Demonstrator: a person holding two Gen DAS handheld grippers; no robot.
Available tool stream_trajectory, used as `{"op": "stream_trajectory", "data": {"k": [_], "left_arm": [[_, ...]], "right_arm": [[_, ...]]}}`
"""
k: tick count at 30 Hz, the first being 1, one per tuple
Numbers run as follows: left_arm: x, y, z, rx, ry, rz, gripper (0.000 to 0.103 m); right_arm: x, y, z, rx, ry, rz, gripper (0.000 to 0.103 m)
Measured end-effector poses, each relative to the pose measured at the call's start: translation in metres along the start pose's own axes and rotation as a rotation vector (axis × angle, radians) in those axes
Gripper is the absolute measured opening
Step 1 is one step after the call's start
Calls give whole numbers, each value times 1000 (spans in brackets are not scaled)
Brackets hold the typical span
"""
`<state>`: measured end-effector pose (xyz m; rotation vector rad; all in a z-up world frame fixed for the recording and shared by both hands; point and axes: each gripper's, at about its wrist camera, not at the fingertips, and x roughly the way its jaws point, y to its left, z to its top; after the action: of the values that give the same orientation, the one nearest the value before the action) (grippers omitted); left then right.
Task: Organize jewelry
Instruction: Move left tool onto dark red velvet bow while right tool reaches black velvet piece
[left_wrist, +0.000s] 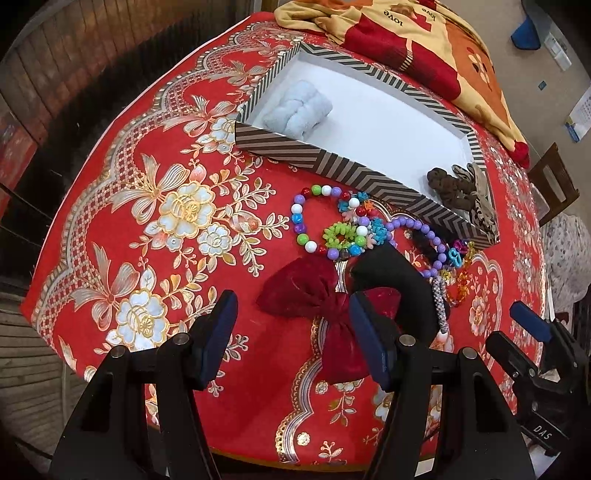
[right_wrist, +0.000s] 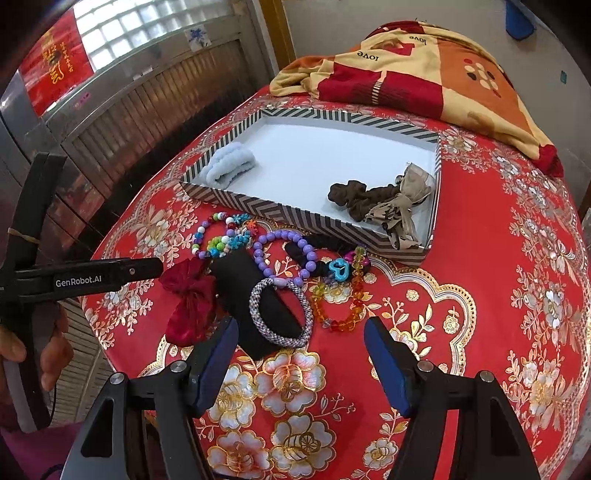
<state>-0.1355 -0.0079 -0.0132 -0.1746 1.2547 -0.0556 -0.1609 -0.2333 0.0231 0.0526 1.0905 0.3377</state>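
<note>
Two grippers, left gripper (left_wrist: 291, 339) marked "GenRobot.AI" and right gripper (right_wrist: 301, 360), gape empty; bracelets (right_wrist: 280, 258) lie mid-frame just beyond.

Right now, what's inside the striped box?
Striped box holds a pale blue scrunchie at one end, brown scrunchie and beige patterned fabric piece at the other; white floor between. Anything under them is hidden.

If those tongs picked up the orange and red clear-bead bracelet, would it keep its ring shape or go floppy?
Probably floppy: the orange and red clear-bead bracelet lies in an uneven, sagging loop on the red floral tablecloth, which suggests beads strung on cord. The faceted beads look glossy, so they may slip between the pads. It looks light for its size.
</note>
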Motion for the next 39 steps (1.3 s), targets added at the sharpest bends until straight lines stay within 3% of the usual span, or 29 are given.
{"op": "stream_trajectory", "data": {"k": [15, 29, 35, 39], "left_arm": [[14, 6, -4, -97, 88, -90, 63], [26, -2, 0, -130, 114, -92, 63], [28, -2, 1, -128, 121, -87, 63], [28, -2, 1, -122, 122, -83, 63]], "right_arm": [[6, 1, -5, -14, 34, 7, 68], [25, 12, -5, -56, 67, 12, 68], [47, 15, 1, -80, 100, -55, 68], [47, -7, 7, -2, 90, -91, 68]]}}
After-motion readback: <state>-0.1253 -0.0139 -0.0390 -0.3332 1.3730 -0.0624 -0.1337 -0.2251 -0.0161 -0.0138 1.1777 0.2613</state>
